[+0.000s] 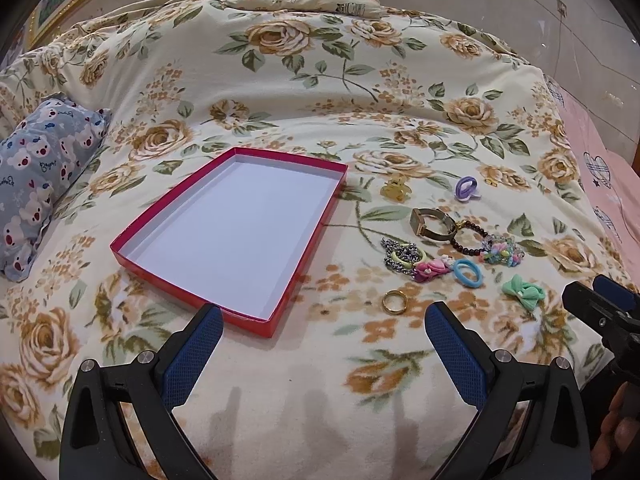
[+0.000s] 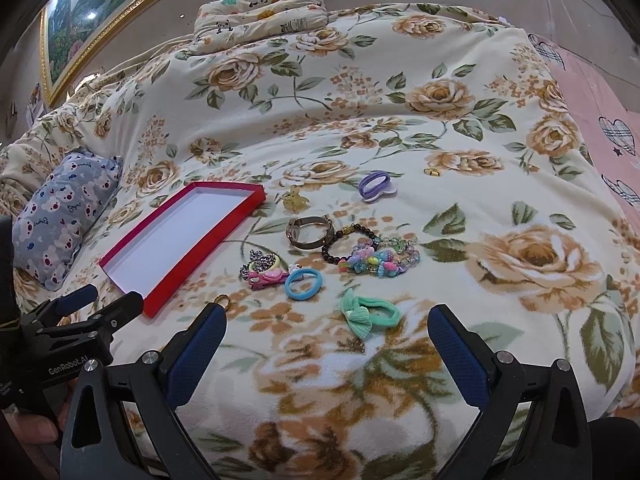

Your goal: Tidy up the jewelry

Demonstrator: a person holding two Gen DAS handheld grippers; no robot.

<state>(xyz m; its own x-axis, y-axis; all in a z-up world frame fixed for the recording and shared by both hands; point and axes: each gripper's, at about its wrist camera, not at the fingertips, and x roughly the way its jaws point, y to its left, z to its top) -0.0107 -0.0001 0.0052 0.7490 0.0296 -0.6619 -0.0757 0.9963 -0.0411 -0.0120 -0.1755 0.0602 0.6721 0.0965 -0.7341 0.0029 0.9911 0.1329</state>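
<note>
Overall setting: a bed (image 1: pixel 320 80) covered by a cream blanket printed with tan roses.
Left gripper (image 1: pixel 324 320): jaws wide apart, holding nothing, hovering over the near part of the blanket; its left fingertip overlaps the near rim of the tray in the left wrist view.
Right gripper (image 2: pixel 327 322): jaws wide apart, holding nothing, with the mint bow hair tie between them in the right wrist view.
Tray (image 1: pixel 132 236): shallow red box lid with a white inside, left of the jewelry, nothing in it.
Gold ring (image 1: pixel 395 302): nearest piece to the left gripper, just right of the tray's near corner.
Mint bow hair tie (image 2: pixel 368 312): near right of the cluster.
Blue hair tie (image 1: pixel 468 273): flat on the blanket, beside a pink hair clip (image 1: pixel 430 269).
Chain (image 1: pixel 396 254): silver links tangled with a yellow-green hair tie.
Watch (image 1: pixel 434 222): gold-toned, standing on its band, touching a dark bead bracelet (image 1: pixel 466 236).
Pastel bead bracelet (image 1: pixel 502 251): right end of the cluster.
Purple hair tie (image 1: pixel 466 188): far side, apart from the rest.
Amber claw clip (image 1: pixel 396 187): just right of the tray's far corner.
Pillow (image 1: pixel 40 172): grey bear print, far left.
</note>
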